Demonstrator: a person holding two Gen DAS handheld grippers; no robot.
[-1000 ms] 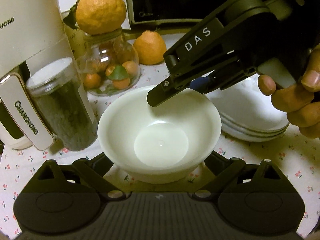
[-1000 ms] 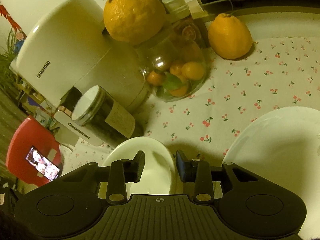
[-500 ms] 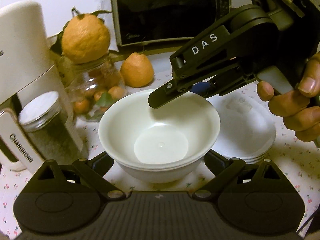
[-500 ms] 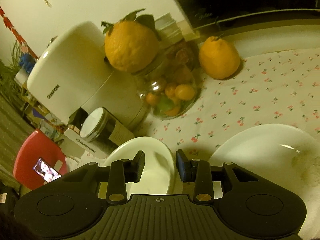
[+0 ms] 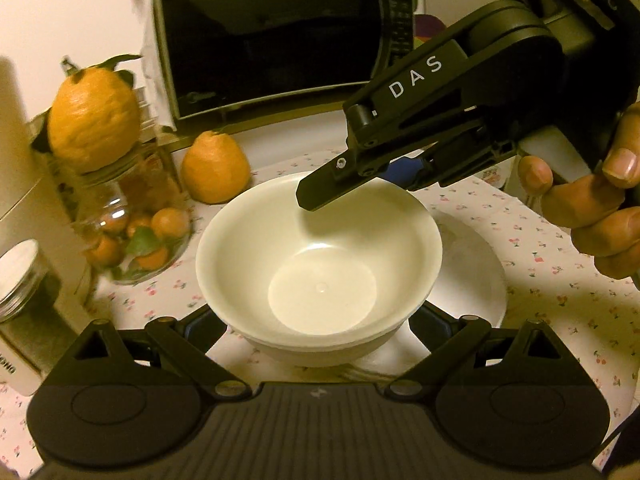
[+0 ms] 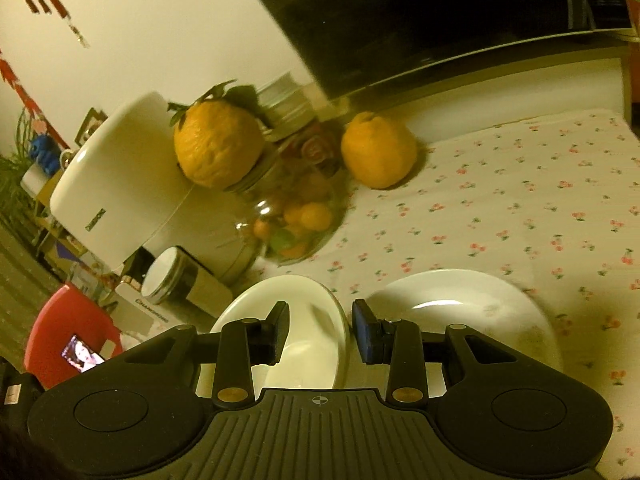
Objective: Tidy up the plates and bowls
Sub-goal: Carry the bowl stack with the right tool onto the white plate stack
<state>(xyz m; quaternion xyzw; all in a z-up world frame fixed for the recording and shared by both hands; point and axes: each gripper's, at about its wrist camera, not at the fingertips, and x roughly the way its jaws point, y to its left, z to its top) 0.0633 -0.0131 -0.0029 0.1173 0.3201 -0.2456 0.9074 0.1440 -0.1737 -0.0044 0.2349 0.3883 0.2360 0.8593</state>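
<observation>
A white bowl (image 5: 320,264), seemingly nested in a second one, hangs above the cherry-print tablecloth, partly over a stack of white plates (image 5: 476,268). My left gripper (image 5: 316,320) is shut on the bowl, with a finger on each side of its lower wall. My right gripper (image 5: 352,188) is shut on the bowl's far right rim, one finger inside and the blue-padded one outside. In the right wrist view the right gripper (image 6: 320,334) straddles the rim of the bowl (image 6: 312,320), and the plates (image 6: 460,300) lie just to its right.
A microwave (image 5: 276,32) stands at the back. Left of the bowl are a loose orange (image 5: 216,168), a glass jar of small oranges (image 5: 136,224) with a big orange on top, a white appliance (image 6: 120,176) and a metal-lidded jar (image 6: 172,280). A hand (image 5: 592,208) holds the right gripper.
Both grippers have carried the bowl to the right and slightly up, from beside the lidded jar to partly over the plates. Both grips are unchanged.
</observation>
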